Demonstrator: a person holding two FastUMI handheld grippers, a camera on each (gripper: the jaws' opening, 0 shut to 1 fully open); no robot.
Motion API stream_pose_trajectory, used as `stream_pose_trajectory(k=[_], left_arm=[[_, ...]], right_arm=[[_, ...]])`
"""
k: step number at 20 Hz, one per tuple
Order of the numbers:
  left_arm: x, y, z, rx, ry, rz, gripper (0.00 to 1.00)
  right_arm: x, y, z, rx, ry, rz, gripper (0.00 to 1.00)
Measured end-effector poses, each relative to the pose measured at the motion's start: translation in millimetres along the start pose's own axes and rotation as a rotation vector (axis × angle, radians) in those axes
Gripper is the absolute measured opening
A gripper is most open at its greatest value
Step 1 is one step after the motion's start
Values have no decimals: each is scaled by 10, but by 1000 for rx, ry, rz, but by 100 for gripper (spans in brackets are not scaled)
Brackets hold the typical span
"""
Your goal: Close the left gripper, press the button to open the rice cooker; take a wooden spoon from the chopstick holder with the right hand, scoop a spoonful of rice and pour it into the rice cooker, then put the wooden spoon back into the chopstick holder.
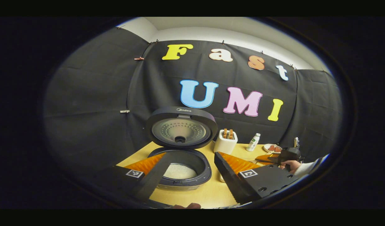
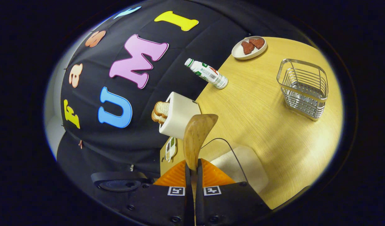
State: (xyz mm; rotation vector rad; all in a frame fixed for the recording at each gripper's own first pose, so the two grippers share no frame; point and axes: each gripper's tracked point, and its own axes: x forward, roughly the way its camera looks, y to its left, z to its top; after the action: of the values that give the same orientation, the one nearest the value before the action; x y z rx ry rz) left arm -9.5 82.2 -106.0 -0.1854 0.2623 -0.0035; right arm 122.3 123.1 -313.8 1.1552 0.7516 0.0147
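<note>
The rice cooker (image 1: pixel 180 175) stands with its lid (image 1: pixel 181 128) raised, and white rice (image 1: pixel 179 171) lies in its pot. My left gripper (image 1: pixel 191 156) is open, its fingers on either side of the pot just in front of it. My right gripper (image 2: pixel 192 165) is shut on the handle of a wooden spoon (image 2: pixel 197 133), whose bowl points forward over a clear container of rice (image 2: pixel 239 163). The wire chopstick holder (image 2: pixel 303 88) stands on the table off to the right. Farther off in the left gripper view, the right gripper (image 1: pixel 289 154) is held by a hand (image 1: pixel 289 165).
A white toaster with bread slices (image 1: pixel 225 142) (image 2: pixel 179 116) stands behind the cooker. Beyond it are a small bottle (image 1: pixel 253 142) (image 2: pixel 208 74) and a plate of red pieces (image 1: pixel 272 147) (image 2: pixel 249 47). The wooden table (image 2: pixel 274 131) runs between container and wire holder.
</note>
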Motion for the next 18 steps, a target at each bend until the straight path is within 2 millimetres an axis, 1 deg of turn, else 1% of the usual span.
stream_pose_trajectory(k=[3, 4, 5, 9, 13, 17, 18], left_arm=[[-25, 41, 0, -7, -1, 9, 95], [-24, 50, -6, -6, -2, 10, 99], [-32, 57, 2, -6, -3, 11, 95], [-50, 103, -4, -11, -5, 18, 95], [-90, 188, -9, -20, -12, 32, 95], [-118, 288, -17, -27, -14, 49, 95], [-122, 312, -22, -33, -14, 53, 98]], right_arm=[[-130, 158, -79, 39, 22, 53, 7], [-158, 238, -99, 44, 28, 71, 7], [-187, 310, -127, 57, 33, 87, 6], [-305, 686, -247, 107, 55, 143, 6], [-338, 1117, -444, 65, 80, 179, 7], [-299, 1594, -688, -5, 97, 221, 6], [-275, 1678, -746, -19, 99, 223, 7]])
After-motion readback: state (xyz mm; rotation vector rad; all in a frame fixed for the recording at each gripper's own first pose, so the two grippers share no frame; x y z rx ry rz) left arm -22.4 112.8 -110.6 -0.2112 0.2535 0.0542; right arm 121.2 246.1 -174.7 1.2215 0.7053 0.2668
